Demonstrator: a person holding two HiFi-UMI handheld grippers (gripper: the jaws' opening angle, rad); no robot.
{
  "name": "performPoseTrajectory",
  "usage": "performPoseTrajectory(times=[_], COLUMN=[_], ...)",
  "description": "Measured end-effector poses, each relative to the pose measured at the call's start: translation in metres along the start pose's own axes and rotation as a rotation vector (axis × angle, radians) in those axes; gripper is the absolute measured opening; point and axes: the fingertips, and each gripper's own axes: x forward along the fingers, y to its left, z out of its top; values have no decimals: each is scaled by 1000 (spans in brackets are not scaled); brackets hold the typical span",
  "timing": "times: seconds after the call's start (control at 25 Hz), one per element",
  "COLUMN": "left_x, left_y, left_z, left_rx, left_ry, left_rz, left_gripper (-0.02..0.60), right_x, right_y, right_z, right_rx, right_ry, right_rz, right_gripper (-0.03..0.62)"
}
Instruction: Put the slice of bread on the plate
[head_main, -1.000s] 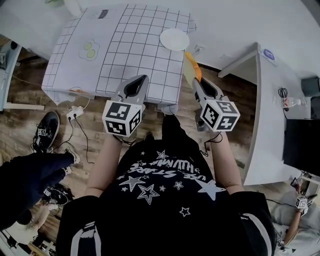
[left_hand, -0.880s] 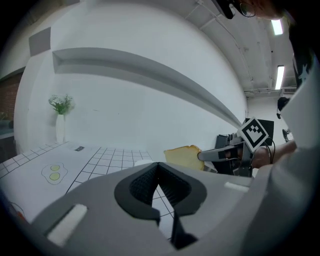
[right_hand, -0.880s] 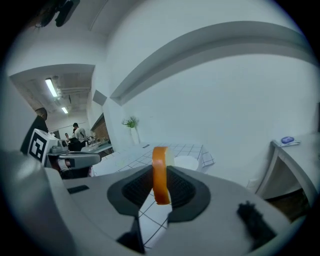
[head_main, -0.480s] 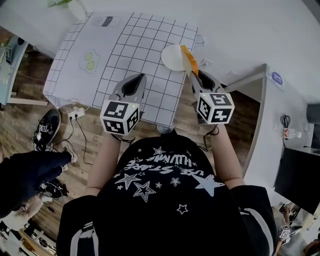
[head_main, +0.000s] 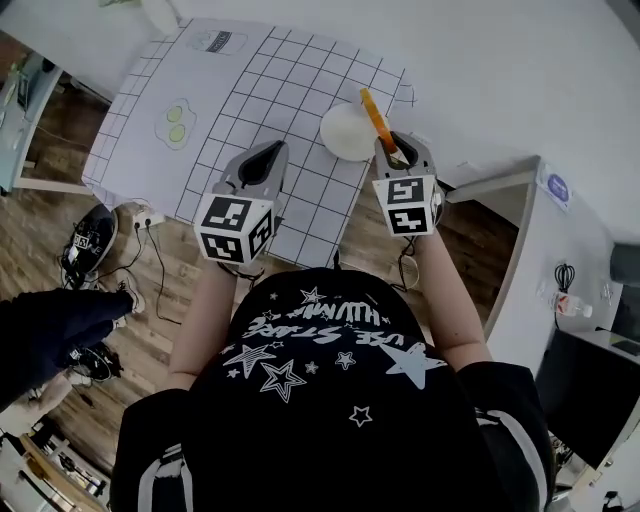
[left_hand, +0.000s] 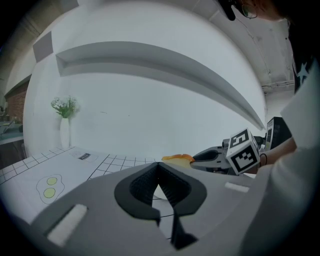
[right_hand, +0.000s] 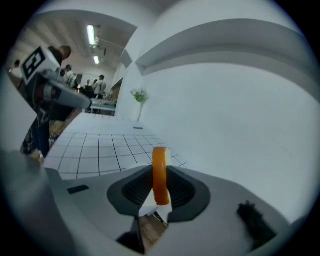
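My right gripper (head_main: 391, 142) is shut on the slice of bread (head_main: 375, 119), an orange-crusted slice that stands on edge between the pads (right_hand: 160, 175). It hangs over the right part of the white plate (head_main: 341, 134), which lies near the right edge of the grid-printed table mat (head_main: 270, 90). My left gripper (head_main: 276, 150) is shut and holds nothing; it hovers over the mat's front edge, left of the plate. From the left gripper view, my left gripper (left_hand: 159, 165) has the bread (left_hand: 176, 158) and the right gripper (left_hand: 212, 159) ahead to its right.
A green two-dot drawing (head_main: 175, 124) is printed on the mat's left side. A vase with flowers (left_hand: 65, 127) stands at the far left corner. A second white table (head_main: 560, 230) lies to the right. Shoes and cables (head_main: 95, 245) are on the wooden floor at left.
Both grippers have moved forward from the table's front edge out over the mat. The right one rolled and carried the bread from beside the table to above the plate.
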Motion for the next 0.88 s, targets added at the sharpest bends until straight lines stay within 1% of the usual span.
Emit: performPoseTrajectory(times=[0.08, 0.16, 0.2, 0.28, 0.44, 0.72, 0.88], left_x=[4, 7, 8, 10, 12, 12, 11], left_y=[3, 5, 7, 9, 13, 15, 15], left_z=[-2, -4, -5, -7, -10, -18, -23], left_rx=[-3, -5, -7, -10, -17, -26, -32], left_ry=[7, 13, 16, 23, 37, 59, 67], left_rz=[12, 23, 28, 38, 53, 56, 51], left_gripper=[9, 9, 9, 9, 9, 9, 9], right_x=[12, 24, 29, 38, 49, 57, 61], right_y=[5, 14, 19, 28, 43, 70, 79], right_z=[-3, -6, -7, -8, -11, -28, -37], right_rx=[-187, -341, -392, -455, -512, -534, -545], right_ry=[33, 63, 72, 85, 111, 188, 226], right_rz=[-21, -33, -29, -8, 46, 171, 210], right_gripper=[87, 87, 87, 87, 87, 91, 94])
